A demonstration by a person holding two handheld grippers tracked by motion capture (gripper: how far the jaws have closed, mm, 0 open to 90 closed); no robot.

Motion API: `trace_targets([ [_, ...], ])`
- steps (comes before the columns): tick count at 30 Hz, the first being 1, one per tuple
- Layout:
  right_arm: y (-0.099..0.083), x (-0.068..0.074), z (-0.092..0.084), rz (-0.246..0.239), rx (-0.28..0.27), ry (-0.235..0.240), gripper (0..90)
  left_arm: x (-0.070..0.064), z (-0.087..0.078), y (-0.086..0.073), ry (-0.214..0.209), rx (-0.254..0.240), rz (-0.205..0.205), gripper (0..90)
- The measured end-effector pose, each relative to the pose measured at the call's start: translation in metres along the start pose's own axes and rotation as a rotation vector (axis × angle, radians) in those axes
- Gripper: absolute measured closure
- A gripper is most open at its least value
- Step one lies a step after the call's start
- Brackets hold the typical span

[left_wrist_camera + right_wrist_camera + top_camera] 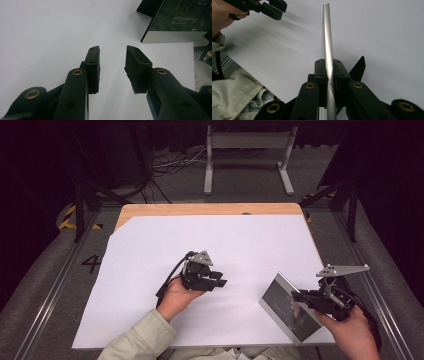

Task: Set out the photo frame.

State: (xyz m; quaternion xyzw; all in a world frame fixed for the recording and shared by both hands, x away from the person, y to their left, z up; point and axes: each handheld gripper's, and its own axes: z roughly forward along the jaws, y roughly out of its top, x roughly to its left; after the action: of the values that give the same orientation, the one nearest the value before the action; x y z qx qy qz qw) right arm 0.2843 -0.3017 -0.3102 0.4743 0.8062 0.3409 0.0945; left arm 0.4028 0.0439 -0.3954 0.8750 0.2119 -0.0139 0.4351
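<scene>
Left tool (218,279) held low over the white sheet (150,265) covering the bench (150,210). Jaws spread wide, nothing between them but bare sheet. Pads (93,67) black, ribbed on the inner faces. Ahead of the left tool and off to its right: a flat panel (175,22) with dark glossy face and silver edge, faint pale lettering on the face, too small to read.

Right tool (302,296) clenched on that same panel (287,307), gripping it by the silver edge. Panel tilted, near corner raised toward the tool, far part down toward the sheet; contact with the sheet cannot be told. From the right gripper view, panel seen edge-on as a thin silver strip (327,37) running straight ahead from between the closed pads (321,75). Grey three-cornered plate (342,269) sitting above the right tool.

Beyond the right tool, up and to its left: left tool (272,7), held in a hand (223,12). Pale sleeve (137,340) behind the left tool, at the near edge of the sheet. Tools well apart. Grey frame (248,157) on the floor far ahead of both.
</scene>
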Motion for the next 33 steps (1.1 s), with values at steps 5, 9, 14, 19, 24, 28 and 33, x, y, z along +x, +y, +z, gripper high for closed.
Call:
trace_targets([
  [5, 0.006, 0.003, -0.004, -0.023, -0.013, 0.010, 83.7, 0.001, -0.003, 0.000, 0.008, -0.001, 0.001, 64.7],
  [9, 0.016, 0.005, -0.007, -0.047, -0.035, 0.019, 83.7, 0.003, -0.008, -0.002, 0.022, -0.008, -0.006, 64.3],
  [14, 0.029, 0.005, -0.001, -0.091, -0.033, 0.044, 83.7, 0.006, -0.016, -0.008, 0.045, -0.017, -0.024, 64.2],
  [19, 0.045, 0.004, 0.007, -0.119, -0.027, 0.069, 83.7, 0.010, -0.029, -0.016, 0.084, -0.028, -0.042, 63.8],
  [24, 0.063, 0.004, 0.013, -0.167, -0.020, 0.099, 83.7, 0.015, -0.040, -0.023, 0.104, -0.049, -0.074, 64.2],
  [28, 0.078, 0.005, 0.021, -0.216, -0.021, 0.111, 83.6, 0.018, -0.044, -0.026, 0.116, -0.049, -0.077, 64.2],
  [33, 0.092, 0.005, 0.030, -0.253, -0.005, 0.124, 83.7, 0.017, -0.047, -0.028, 0.123, -0.050, -0.086, 64.2],
])
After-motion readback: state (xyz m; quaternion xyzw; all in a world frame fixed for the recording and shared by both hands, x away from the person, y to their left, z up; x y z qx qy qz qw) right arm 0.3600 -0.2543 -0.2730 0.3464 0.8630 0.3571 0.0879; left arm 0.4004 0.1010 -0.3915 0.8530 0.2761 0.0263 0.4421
